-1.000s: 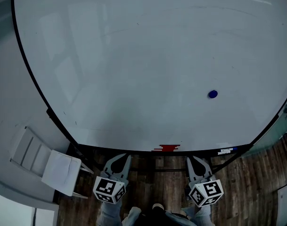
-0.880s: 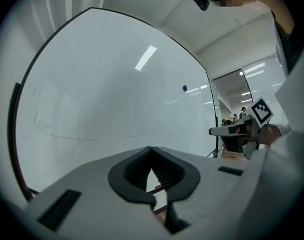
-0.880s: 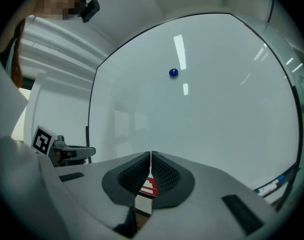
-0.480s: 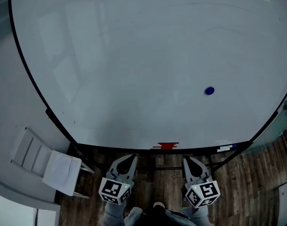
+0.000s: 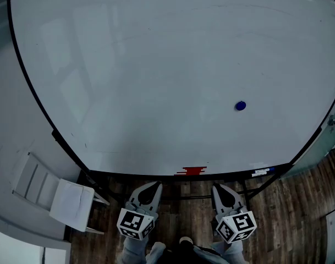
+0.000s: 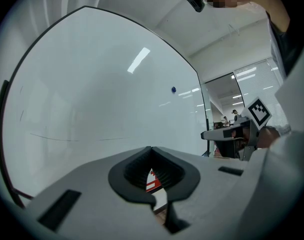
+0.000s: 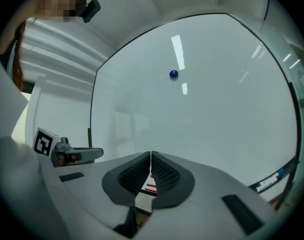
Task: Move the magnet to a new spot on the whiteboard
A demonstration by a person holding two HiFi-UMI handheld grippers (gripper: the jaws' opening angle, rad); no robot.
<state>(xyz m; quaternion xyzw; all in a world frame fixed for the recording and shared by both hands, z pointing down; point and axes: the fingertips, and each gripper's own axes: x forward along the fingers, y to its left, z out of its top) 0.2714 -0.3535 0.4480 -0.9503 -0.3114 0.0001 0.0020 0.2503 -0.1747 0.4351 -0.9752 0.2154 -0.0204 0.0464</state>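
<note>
A small round blue magnet (image 5: 240, 105) sticks to the right part of the big whiteboard (image 5: 156, 65). It also shows in the left gripper view, where the magnet (image 6: 173, 89) is far off, and in the right gripper view, where the magnet (image 7: 173, 74) is up ahead. My left gripper (image 5: 152, 186) and right gripper (image 5: 219, 188) are held side by side below the board's bottom edge, well short of the magnet. Both point level at the board. Both are shut with nothing between their jaws, as seen on the left gripper (image 6: 152, 148) and the right gripper (image 7: 151, 154).
A red and white eraser (image 5: 193, 171) and a blue-capped marker (image 5: 263, 172) lie on the ledge at the board's bottom edge. A white chair (image 5: 68, 199) stands at the lower left. Wooden floor runs under the board, and a black frame rims it.
My left gripper has shifted slightly to the right, toward the right gripper. The magnet sits a little further left in the head view. Both grippers stay shut.
</note>
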